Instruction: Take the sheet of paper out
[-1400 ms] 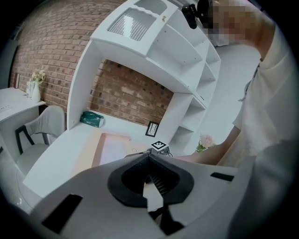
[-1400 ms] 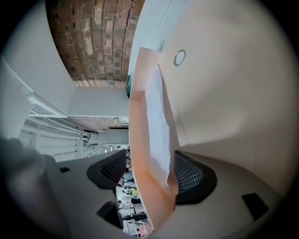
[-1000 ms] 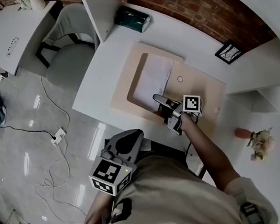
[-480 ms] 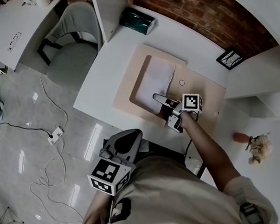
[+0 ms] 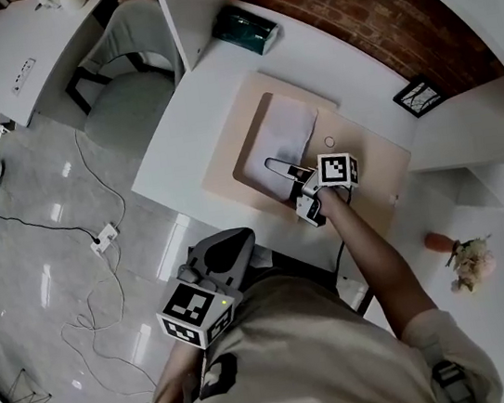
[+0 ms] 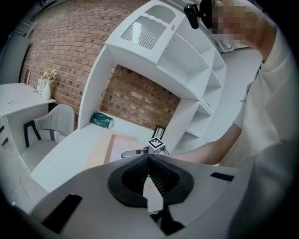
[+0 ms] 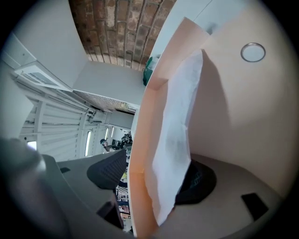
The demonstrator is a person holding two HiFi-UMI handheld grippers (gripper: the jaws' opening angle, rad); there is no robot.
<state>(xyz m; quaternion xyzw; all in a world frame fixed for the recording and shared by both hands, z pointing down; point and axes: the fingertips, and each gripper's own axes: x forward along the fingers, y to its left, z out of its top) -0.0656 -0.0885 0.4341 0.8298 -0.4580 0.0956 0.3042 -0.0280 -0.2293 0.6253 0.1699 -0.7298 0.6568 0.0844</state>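
Sheet of paper (image 5: 287, 131): it lies in the beige folder (image 5: 375, 177) on the white desk (image 5: 181, 131). Part of it is out in the open, and its near end is at my right gripper.

Right gripper (image 5: 287, 186): the jaws are apart and clamp nothing. In the right gripper view the near edge of the sheet and the raised edge of the folder both stand in the gap. The sheet is close to one pad, but I cannot tell if it touches.

Left gripper (image 6: 148, 158): the jaws are together at the tips and hold nothing. I hold it close to my body, off the desk edge and well apart from the sheet.

Long axis: the sheet runs away from me toward the brick wall, roughly in line with the right jaws — so a pull would go back along this line, toward me.

Nearer hand: the right one, clearly.

What the move turns on: the folder edge is between the jaws together with the sheet. I judge the jaws must take the sheet alone — otherwise the folder comes along.
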